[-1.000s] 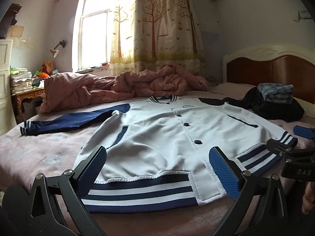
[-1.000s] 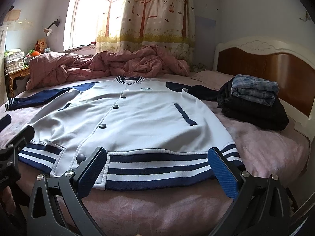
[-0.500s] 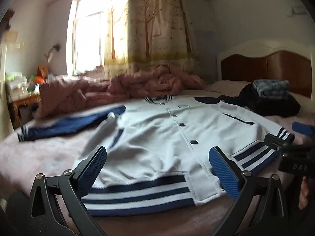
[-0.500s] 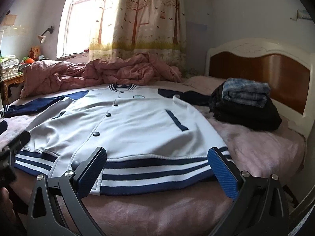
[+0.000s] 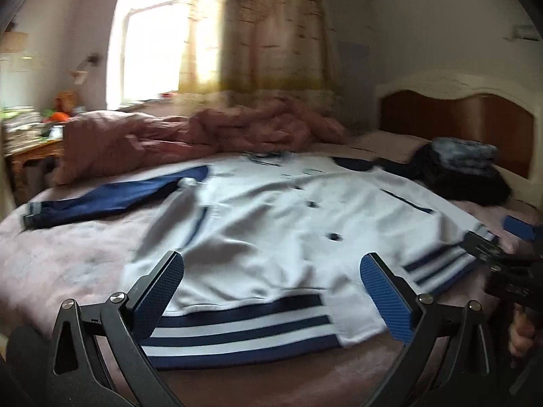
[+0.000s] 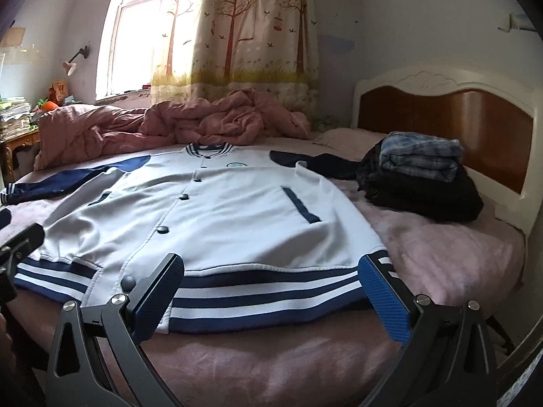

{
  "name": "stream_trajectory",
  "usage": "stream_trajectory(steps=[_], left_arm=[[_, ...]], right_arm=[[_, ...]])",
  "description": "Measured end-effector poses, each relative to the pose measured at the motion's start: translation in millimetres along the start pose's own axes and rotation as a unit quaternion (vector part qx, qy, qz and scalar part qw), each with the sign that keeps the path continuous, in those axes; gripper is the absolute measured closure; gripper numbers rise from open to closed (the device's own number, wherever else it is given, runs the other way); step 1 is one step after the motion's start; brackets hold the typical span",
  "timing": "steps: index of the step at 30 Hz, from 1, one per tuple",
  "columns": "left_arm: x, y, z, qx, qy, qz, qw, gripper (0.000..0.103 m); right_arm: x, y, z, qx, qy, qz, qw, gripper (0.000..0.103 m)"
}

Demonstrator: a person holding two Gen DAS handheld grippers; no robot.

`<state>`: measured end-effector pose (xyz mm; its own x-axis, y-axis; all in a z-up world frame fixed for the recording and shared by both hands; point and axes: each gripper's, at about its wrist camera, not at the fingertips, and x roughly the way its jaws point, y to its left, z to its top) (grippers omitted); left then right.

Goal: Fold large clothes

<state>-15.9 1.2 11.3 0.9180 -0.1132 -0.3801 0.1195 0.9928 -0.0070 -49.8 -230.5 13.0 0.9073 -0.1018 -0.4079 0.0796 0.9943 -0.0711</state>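
Observation:
A white baseball jacket [image 5: 271, 224] with navy sleeves and a navy-and-white striped hem lies flat, front up, on the pink bed; it also shows in the right wrist view [image 6: 210, 217]. My left gripper [image 5: 271, 295] is open and empty just above the hem's left half. My right gripper [image 6: 271, 295] is open and empty above the hem's right half. The right gripper also shows at the right edge of the left wrist view [image 5: 509, 264]. The left gripper shows at the left edge of the right wrist view [image 6: 17, 247]. The jacket's left sleeve [image 5: 108, 200] lies stretched out sideways.
A stack of folded dark and blue clothes [image 6: 420, 179] sits on the bed by the wooden headboard [image 6: 451, 118]. A crumpled pink quilt [image 6: 169, 129] lies along the far side under the window. A cluttered side table [image 6: 17, 125] stands at far left.
Both grippers have shifted slightly toward the hem and the views have turned a little. The left wrist view is blurred by motion. The jacket has not moved.

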Motion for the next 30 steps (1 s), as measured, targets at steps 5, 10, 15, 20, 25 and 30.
stream_trajectory(steps=[5, 10, 15, 20, 25, 30], left_arm=[[-3, -7, -1, 0.010, -0.008, -0.010, 0.9999, 0.000], [-5, -13, -1, 0.028, -0.019, 0.003, 0.9994, 0.000], [-10, -10, 0, 0.021, -0.035, 0.009, 0.9991, 0.000], [-12, -10, 2, 0.017, -0.034, -0.005, 0.9993, 0.000], [-13, -17, 0, 0.040, -0.039, 0.028, 0.9980, 0.000], [-6, -20, -3, 0.050, -0.030, 0.065, 0.9962, 0.000]], right_arm=[[-1, 5, -1, -0.011, -0.001, -0.007, 1.000, 0.000], [-2, 4, 0, -0.006, -0.003, 0.000, 1.000, 0.000], [-4, -2, 2, 0.005, -0.007, 0.003, 1.000, 0.000], [-3, -7, 3, 0.016, -0.002, 0.015, 1.000, 0.000], [-1, -9, 3, 0.019, 0.006, 0.012, 1.000, 0.000], [-1, -9, 1, 0.012, 0.007, 0.013, 1.000, 0.000]])
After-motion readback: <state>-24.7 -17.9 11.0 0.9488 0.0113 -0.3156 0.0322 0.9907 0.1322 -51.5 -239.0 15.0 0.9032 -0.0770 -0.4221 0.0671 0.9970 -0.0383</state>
